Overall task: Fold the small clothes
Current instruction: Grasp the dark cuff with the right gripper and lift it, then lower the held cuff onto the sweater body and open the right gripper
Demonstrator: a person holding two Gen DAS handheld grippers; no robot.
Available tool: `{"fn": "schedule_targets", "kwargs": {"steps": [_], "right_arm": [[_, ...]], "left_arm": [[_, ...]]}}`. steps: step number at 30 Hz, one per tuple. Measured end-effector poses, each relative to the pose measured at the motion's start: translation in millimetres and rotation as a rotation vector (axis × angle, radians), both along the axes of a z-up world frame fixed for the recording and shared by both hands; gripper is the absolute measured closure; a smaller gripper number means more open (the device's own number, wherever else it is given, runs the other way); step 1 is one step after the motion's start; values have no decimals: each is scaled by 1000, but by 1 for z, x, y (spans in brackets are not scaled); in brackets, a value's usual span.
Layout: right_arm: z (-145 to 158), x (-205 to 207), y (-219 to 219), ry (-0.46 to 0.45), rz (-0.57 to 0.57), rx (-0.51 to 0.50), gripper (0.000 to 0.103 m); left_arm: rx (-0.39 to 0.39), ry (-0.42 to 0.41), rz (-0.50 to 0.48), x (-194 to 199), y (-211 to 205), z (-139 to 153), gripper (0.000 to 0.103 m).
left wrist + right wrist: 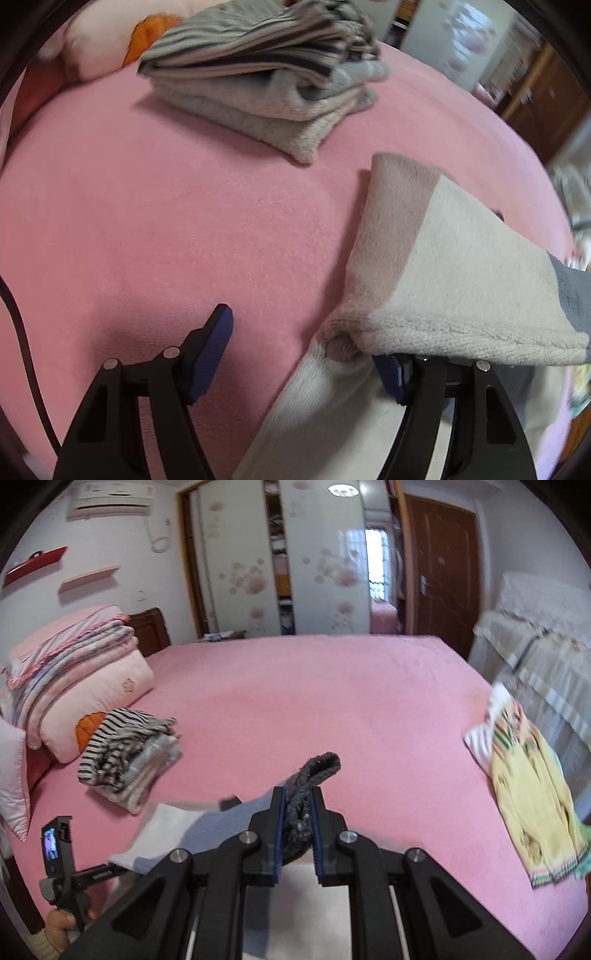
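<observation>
I logged the left gripper (303, 354) with its fingers spread wide over the pink bed (166, 221). Its right finger sat under the knit edge of a cream and grey garment (443, 266), which draped over that finger at 4 o'clock in the left wrist view; the left finger (212, 354) was bare and clear of cloth. I could not tell whether the hidden pad touched the fabric from below.

The right gripper (298, 830) was pressed together on the dark grey knit end of the garment (314, 771), which poked up between the blue pads toward 12 o'clock. The pale part of the same garment (166, 830) trailed away toward 9 o'clock, near the left gripper's handle (59, 853) and the hand (62, 923) holding it.

A stack of folded clothes (266, 74), striped piece on top, lay on the bed at 12 o'clock in the left wrist view, well apart from the held garment. Folded quilts (74, 664) were piled at 10 o'clock in the right wrist view. A yellow garment (532, 794) lay at the bed's edge at 3 o'clock.
</observation>
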State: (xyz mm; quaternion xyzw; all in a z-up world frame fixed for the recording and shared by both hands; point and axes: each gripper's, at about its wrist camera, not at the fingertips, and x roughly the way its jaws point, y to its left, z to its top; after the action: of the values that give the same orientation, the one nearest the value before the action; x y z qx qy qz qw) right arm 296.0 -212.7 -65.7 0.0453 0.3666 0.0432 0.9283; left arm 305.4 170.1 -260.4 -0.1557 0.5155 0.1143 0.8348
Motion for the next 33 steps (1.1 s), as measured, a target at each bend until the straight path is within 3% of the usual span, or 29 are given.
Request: {"fn": "schedule_targets", "kwargs": {"steps": [5, 8, 13, 17, 22, 27, 29, 33], "right_arm": [[-63, -8, -26, 166, -33, 15, 91], [-107, -17, -38, 262, -48, 56, 91], [-149, -30, -41, 348, -46, 80, 90], [-154, -36, -47, 361, -37, 116, 87], [-147, -37, -66, 369, -18, 231, 65], [-138, -25, -75, 377, -29, 258, 64], [-137, -19, -78, 380, -41, 236, 64], [-146, -4, -82, 403, -53, 241, 64]], "left_arm": [[120, 3, -55, -6, -13, 5, 33], [141, 17, -74, -6, -16, 3, 33], [143, 30, -94, -5, -10, -3, 33], [172, 30, -141, -8, -14, -2, 33], [182, 60, -278, -12, -20, 7, 33], [167, 96, -430, -21, -17, 23, 33], [166, 82, -447, -17, -13, 34, 33], [91, 61, -418, 10, -1, 46, 33]]}}
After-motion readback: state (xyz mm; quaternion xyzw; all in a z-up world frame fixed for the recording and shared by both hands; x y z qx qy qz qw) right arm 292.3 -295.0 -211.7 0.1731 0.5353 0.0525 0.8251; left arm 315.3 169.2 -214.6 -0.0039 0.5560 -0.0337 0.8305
